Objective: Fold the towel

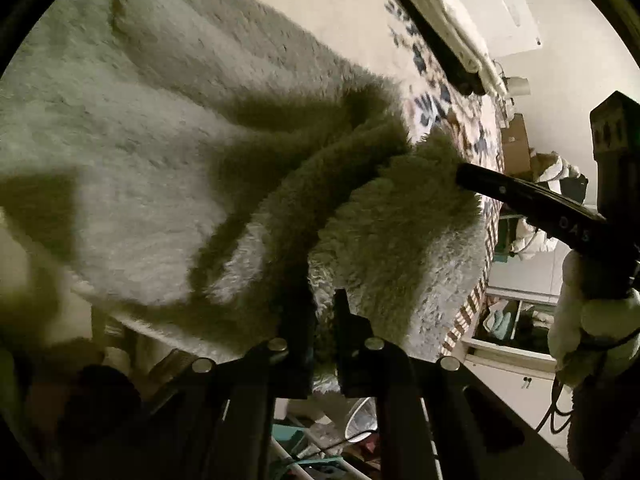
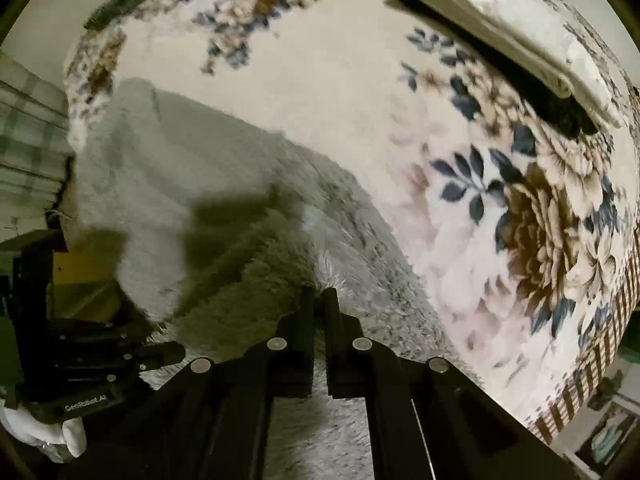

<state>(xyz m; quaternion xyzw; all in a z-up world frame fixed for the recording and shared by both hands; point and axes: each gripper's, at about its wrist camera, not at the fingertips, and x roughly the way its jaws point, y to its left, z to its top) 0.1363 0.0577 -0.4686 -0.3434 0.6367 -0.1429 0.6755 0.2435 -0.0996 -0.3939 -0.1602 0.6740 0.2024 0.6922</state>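
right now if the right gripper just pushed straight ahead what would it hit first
The right gripper is already shut on the fluffy towel, so pushing on meets more towel first, then probably the flowered blanket beyond.

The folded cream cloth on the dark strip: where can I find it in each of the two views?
Left wrist view: the folded cream cloth lies at the top, right of centre, running down to the right.
Right wrist view: it lies at the top right, also slanting down to the right.
Shared landmark: the floral bedspread beneath it, beside the fluffy towel.
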